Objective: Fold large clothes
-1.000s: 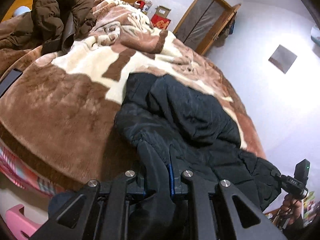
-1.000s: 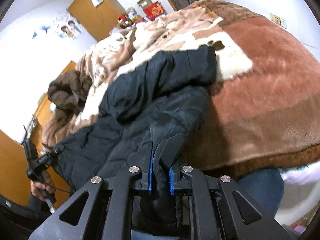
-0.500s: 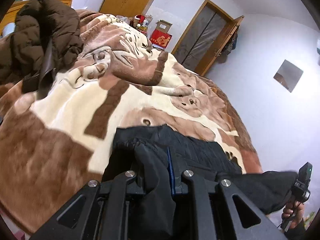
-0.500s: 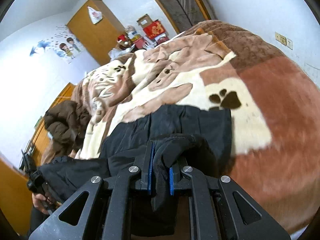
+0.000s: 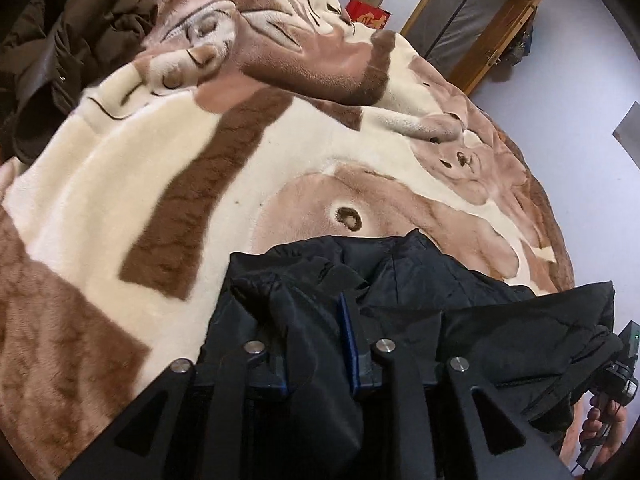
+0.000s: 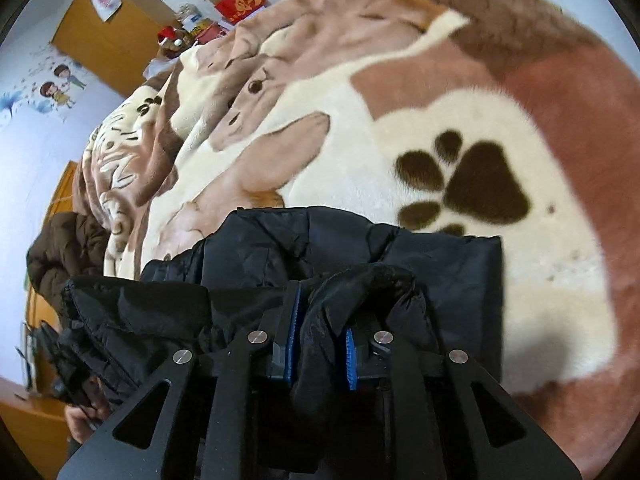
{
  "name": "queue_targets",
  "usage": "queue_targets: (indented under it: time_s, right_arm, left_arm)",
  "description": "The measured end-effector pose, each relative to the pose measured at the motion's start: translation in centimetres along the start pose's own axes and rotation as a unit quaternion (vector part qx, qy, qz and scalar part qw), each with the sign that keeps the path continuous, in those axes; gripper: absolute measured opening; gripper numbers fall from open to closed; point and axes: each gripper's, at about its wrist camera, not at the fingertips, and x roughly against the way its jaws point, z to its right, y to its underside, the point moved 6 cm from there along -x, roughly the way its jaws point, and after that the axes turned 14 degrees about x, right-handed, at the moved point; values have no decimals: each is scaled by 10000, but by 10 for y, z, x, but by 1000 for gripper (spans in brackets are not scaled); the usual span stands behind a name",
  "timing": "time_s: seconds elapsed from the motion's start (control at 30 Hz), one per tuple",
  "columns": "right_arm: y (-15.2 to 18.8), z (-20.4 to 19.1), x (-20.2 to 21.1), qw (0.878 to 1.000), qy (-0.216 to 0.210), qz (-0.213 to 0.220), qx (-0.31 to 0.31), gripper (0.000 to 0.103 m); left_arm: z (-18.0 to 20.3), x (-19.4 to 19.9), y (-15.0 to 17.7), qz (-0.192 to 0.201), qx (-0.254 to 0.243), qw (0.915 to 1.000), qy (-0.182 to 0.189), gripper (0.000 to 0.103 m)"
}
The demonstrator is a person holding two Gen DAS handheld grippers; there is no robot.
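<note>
Left wrist view
Left gripper [image 5: 316,344]: jaws opening, a bunched fold of the black jacket [image 5: 420,280] between the blue-lined fingers [image 5: 347,332]; the cloth fills the gap, so the grip looks not yet let go.
Jacket's place: on the near part of the plush blanket [image 5: 140,168], its upper edge doubled over the layer beneath, just below a printed animal face.
Right gripper: seen at the far right edge [image 5: 618,364], held in a hand [image 5: 604,428], a corner of the jacket draped up to it.
Brown coat [image 5: 68,32]: heaped at the upper left, well apart from the jacket.
Writing: a red box [image 5: 368,16] by the wooden door [image 5: 472,20] bears gold characters, too small to read.

Right wrist view
Right gripper [image 6: 320,340]: jaws opening, a roll of jacket [image 6: 360,248] cloth between the fingers [image 6: 291,320], filling the gap.
Jacket's place: spread below a dark paw print on the blanket [image 6: 480,128], its right edge straight.
Left gripper: barely visible at the lower left [image 6: 52,352], blurred, beside jacket cloth; its state cannot be told from here.
Writing: a red box [image 6: 240,0] at the top shows one large gold Chinese character; cartoon stickers [image 6: 56,88] on the wall, no words legible.
Wardrobe [image 6: 108,40]: a white bag hangs on it.
</note>
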Motion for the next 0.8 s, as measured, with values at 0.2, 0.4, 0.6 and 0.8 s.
queue_targets:
  time_s: [0.2,0.4,0.6,0.8]
  right_arm:
    - [-8,-1,36,9971,-702,222,-203,44]
    - [-21,-14,80,9922,-1002,667,-330,53]
    - [-23,-10,102,9823,-1220,1264,-655,60]
    - [-10,-31,104,9880,-604,1409,176,61]
  left_arm:
    - [7,27,-11,-42,130,9992,370,48]
    - [23,78,-32,456,258,9960,725,73]
    - [25,112,-38,968,184,9922,764,81]
    - [38,86,9,588,-404,9947,733,81]
